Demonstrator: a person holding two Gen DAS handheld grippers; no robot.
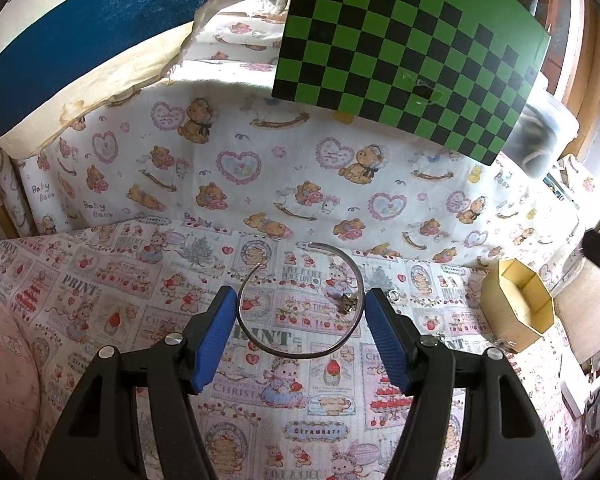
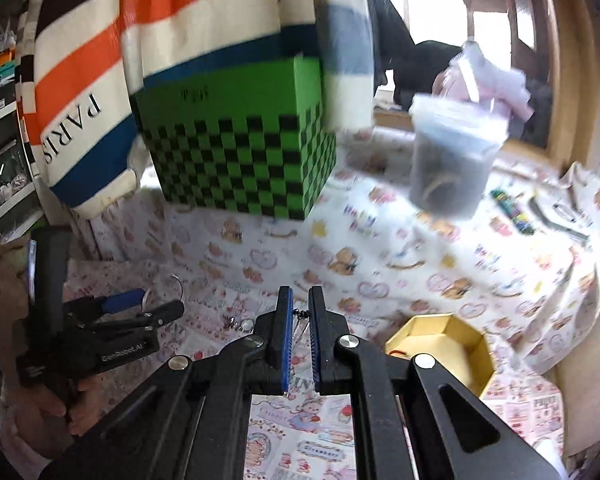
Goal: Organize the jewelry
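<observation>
A thin silver open bangle (image 1: 300,312) lies on the printed cloth between the blue pads of my left gripper (image 1: 300,304), which is open around it without touching it. A small metal charm (image 1: 347,303) lies inside the bangle's ring and a small ring (image 1: 395,296) lies just right of it. My right gripper (image 2: 301,312) is nearly shut on a thin beaded chain (image 2: 302,320) that hangs between its pads. A gold octagonal box (image 2: 444,344) stands open to the right of it; it also shows in the left wrist view (image 1: 518,304).
A green and black checkered box (image 2: 244,140) stands at the back, with a striped tote bag (image 2: 100,80) on its left. A clear plastic cup (image 2: 452,152) sits at the back right. My left gripper (image 2: 140,308) shows at the right wrist view's left edge.
</observation>
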